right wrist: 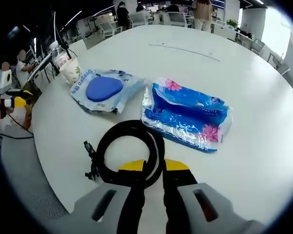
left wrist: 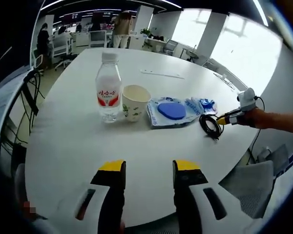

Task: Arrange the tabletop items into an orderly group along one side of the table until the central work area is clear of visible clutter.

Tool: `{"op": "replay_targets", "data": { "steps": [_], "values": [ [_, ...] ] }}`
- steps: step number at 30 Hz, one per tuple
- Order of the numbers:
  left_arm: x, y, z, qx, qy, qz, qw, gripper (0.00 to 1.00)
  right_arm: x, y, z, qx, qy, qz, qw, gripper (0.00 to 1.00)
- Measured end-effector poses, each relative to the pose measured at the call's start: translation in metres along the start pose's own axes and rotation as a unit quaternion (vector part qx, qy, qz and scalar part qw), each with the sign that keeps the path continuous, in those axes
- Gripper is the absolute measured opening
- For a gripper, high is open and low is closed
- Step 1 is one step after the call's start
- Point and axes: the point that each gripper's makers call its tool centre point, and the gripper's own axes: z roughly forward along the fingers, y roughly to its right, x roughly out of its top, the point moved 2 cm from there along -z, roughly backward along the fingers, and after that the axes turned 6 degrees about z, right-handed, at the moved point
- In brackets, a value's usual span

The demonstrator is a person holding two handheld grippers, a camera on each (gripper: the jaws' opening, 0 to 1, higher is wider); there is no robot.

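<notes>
So the left gripper [left wrist: 149, 168] is hanging over the near edge of the white table [left wrist: 78, 146], jaws spread wide with bare tabletop showing between the yellow tips, not touching anything. Ahead of it, the stuff is sitting in a row across the table: a water bottle [left wrist: 108, 87] standing upright, a paper cup [left wrist: 135, 102] just beside it on the right (upright too, can't tell if they're actually touching), then a clear pouch [left wrist: 171, 112] with a blue oval thing inside lying flat, then a blue tissue pack [left wrist: 201, 105] peeking out behind that.

At the far right end of the row the right gripper [left wrist: 229, 117] is coming in, held by a person's hand [left wrist: 263, 118], and it's sitting right at a coiled black cable [left wrist: 211, 125] near the table edge.

The right gripper view is showing that up close: the right gripper [right wrist: 154, 165] is pinching the near side of the cable [right wrist: 129, 146] loop, yellow tips nearly together with the black cord squeezed between them. The coil is lying flat on the table [right wrist: 244, 73], with a little connector end sticking out on the left. Just past it, the tissue pack [right wrist: 185, 114] is lying flat on the right, the pouch [right wrist: 105, 90] on the left, close together but apart. The cup [right wrist: 71, 70] and bottle [right wrist: 58, 56] are standing further back at the left edge.
</notes>
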Motion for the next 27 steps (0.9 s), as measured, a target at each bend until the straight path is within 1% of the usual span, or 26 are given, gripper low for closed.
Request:
{"op": "replay_targets", "data": {
  "steps": [10,19,27],
  "values": [
    [0.004,0.003,0.001,-0.005,0.003,0.004,1.0000,0.38,-0.005,-0.012,0.002,0.010,-0.009,-0.033,0.9994,0.10],
    [0.006,0.003,-0.001,-0.007,0.007,0.008,0.9999,0.38,-0.007,-0.019,0.002,0.016,-0.010,-0.041,0.9990,0.10],
    [0.006,0.002,-0.002,-0.006,0.006,0.009,0.9999,0.38,-0.008,-0.020,0.002,0.018,-0.009,-0.040,0.9990,0.10]
  ]
}}
